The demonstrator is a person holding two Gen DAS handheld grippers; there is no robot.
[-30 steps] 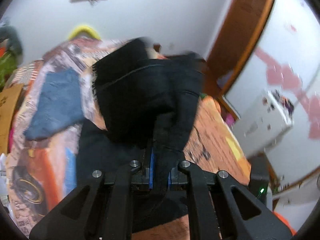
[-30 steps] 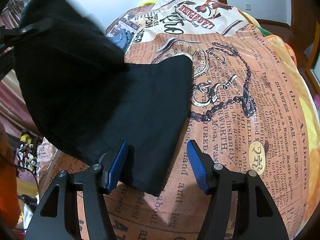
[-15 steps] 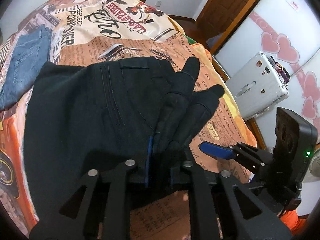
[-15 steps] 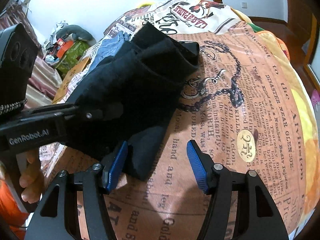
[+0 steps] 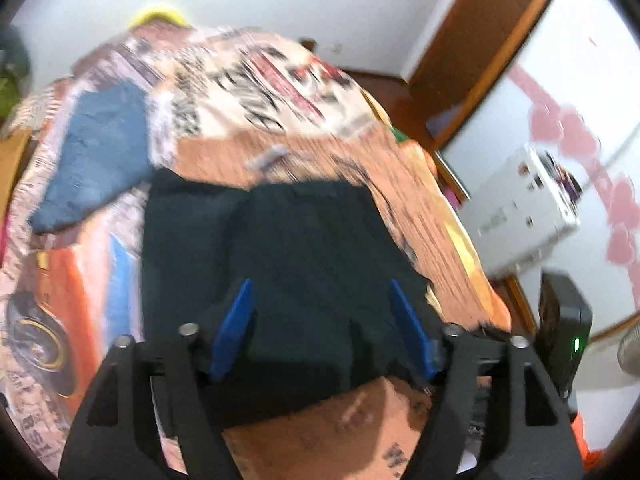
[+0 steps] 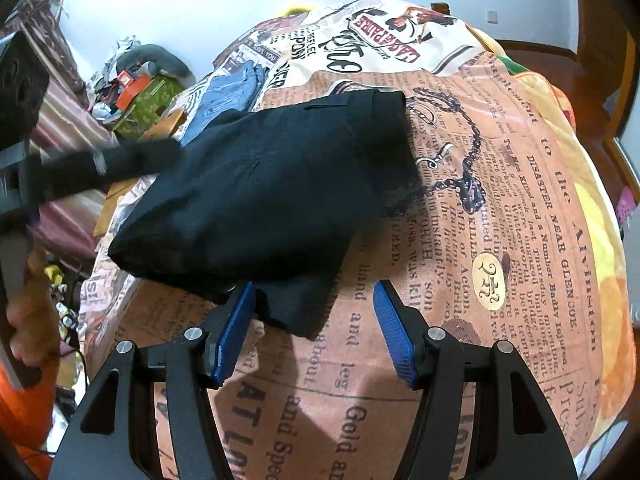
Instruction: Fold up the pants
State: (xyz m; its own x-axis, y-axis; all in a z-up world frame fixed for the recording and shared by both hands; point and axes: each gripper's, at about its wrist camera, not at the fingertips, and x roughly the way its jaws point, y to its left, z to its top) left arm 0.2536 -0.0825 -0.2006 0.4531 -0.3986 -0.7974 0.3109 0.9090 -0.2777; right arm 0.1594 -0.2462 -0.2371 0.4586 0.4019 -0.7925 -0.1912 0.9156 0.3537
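Note:
The black pants lie folded in a thick stack on the newspaper-print bedspread. In the left wrist view the pants lie just ahead of my left gripper, which is open and empty above their near edge. My right gripper is open and empty, with a lower corner of the pants between its blue pads. The left gripper's arm shows blurred at the left of the right wrist view.
Folded blue jeans lie on the bed beyond the black pants, also in the right wrist view. A white suitcase and a wooden door frame stand to the right of the bed. Clutter sits beside the bed's left.
My left gripper has let go of the black pants and opened. The lifted half now lies flat on the stack. My right gripper has stayed open in place.

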